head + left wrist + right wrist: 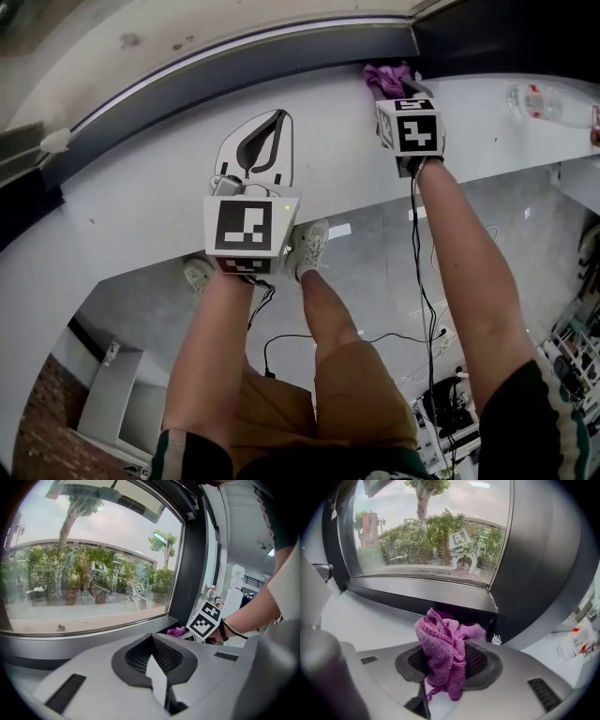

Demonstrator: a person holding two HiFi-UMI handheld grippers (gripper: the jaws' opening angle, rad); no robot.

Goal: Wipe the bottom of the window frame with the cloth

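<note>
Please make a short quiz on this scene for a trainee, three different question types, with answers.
1. Which gripper holds the purple cloth? A left, B right, C neither.
2. True or false: the cloth is at the left end of the window frame.
3. Fill in: a clear plastic ___ lies on the white ledge.
Key: 1 B, right gripper; 2 false, right end; 3 bottle.

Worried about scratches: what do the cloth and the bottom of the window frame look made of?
The cloth looks like soft purple microfibre or terry: fuzzy looped pile, limp folds. The window frame bottom looks like dark grey painted or coated metal, possibly aluminium: smooth, sharp-edged, faint sheen; plastic can't be ruled out.
</note>
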